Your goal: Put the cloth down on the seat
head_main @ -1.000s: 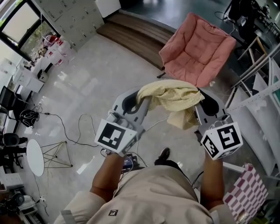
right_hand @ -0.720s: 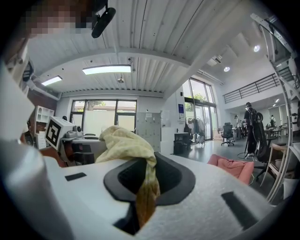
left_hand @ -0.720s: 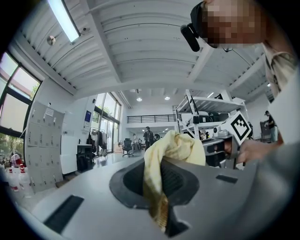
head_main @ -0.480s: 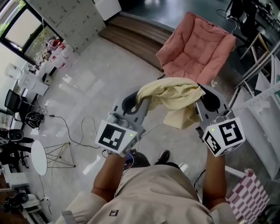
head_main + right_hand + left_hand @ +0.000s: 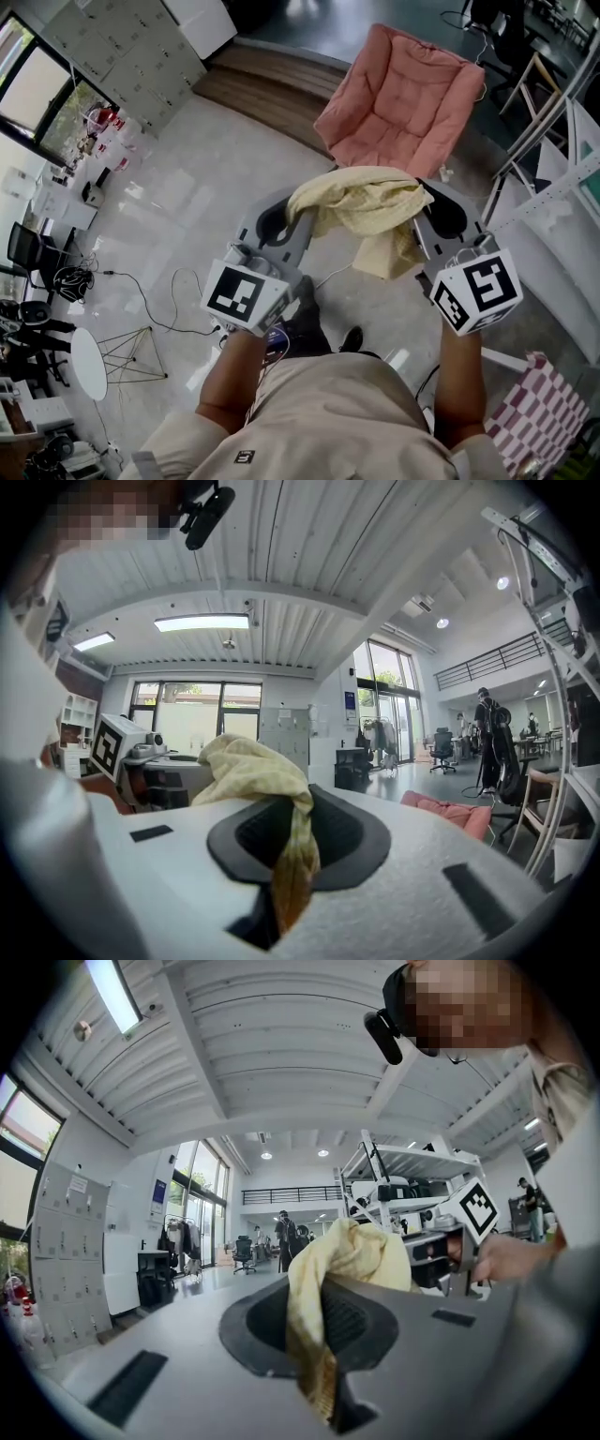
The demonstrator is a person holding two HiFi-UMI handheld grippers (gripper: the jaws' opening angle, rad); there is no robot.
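Observation:
A pale yellow cloth (image 5: 361,206) hangs bunched between my two grippers, above the floor and just short of the seat. My left gripper (image 5: 298,211) is shut on its left end, and the left gripper view shows the cloth (image 5: 328,1283) pinched between the jaws. My right gripper (image 5: 427,208) is shut on the right end, with the cloth (image 5: 281,832) squeezed in its jaws. A fold droops below the middle. The pink cushioned chair (image 5: 398,98) stands straight ahead, its seat bare; a strip of it (image 5: 450,813) shows in the right gripper view.
A white metal rack (image 5: 553,159) stands to the right of the chair. A red-and-white checked cloth (image 5: 530,417) lies at lower right. Cables (image 5: 150,281) and a small white round table (image 5: 86,337) sit on the floor to the left. A wooden step (image 5: 272,80) runs behind the chair.
The chair has shifted a little left and nearer in the head view as the person steps forward, a shoe now under the left gripper. Both grippers still hold the cloth the same way.

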